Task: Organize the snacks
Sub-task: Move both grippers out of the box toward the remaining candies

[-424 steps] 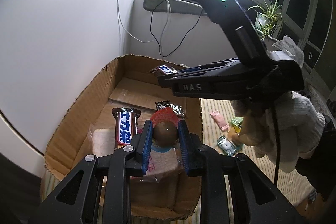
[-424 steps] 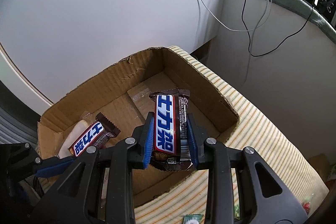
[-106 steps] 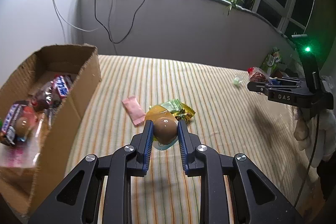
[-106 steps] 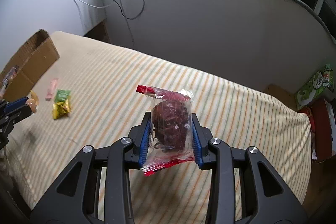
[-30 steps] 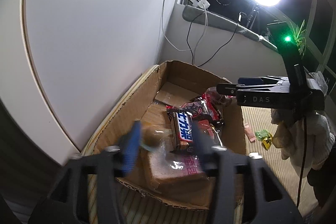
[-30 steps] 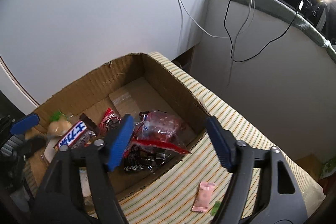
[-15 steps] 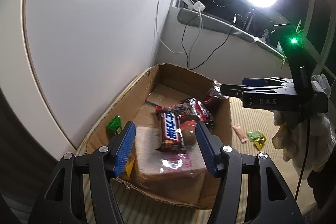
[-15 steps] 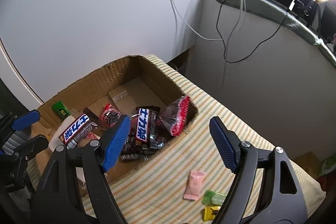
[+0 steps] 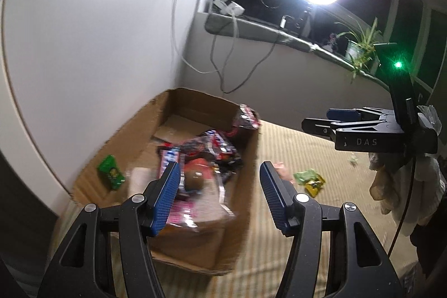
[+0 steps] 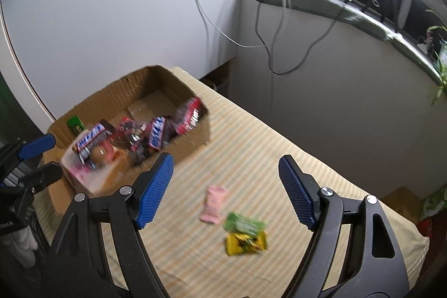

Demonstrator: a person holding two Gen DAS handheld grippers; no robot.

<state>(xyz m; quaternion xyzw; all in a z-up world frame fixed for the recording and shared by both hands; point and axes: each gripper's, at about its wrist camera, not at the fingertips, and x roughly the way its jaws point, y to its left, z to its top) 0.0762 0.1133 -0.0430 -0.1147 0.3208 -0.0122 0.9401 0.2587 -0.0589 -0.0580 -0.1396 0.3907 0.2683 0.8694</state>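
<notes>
Both hand-held grippers released, nothing between the blue pads. Left hand-held gripper (image 9: 218, 194) above the near right part of the cardboard box (image 9: 245, 214), its right finger over the box's right wall. Right hand-held gripper (image 10: 226, 192) over open striped cloth (image 10: 251, 152), jaws spread wide, pink packet (image 10: 213, 203) seen between them, lying on the cloth below.

Box against the white wall, at the far left corner of the striped surface; whether bed or bench cannot be told. Wide bare cloth to the right of the box, running to the far edge under the grey sill. Three snacks loose on that cloth: pink packet, green packet (image 10: 243, 224), yellow packet (image 10: 245, 242), the green overlapping the yellow.

Inside the box, a blurred heap: blue-and-white chocolate bars (image 10: 90, 140), red packets (image 10: 191, 113), a round brown snack (image 9: 195, 180), a small green packet (image 9: 111, 171) against the left wall.

Left wrist view alone shows the right hand-held gripper side-on, well right of the box, in a gloved hand (image 9: 405, 186). Right wrist view alone shows the loose packets clearly and the left gripper's blue tips at the far left.

Pink packet's long axis pointing away, slightly tilted right. Nearest chocolate bar lying diagonally across the box.
</notes>
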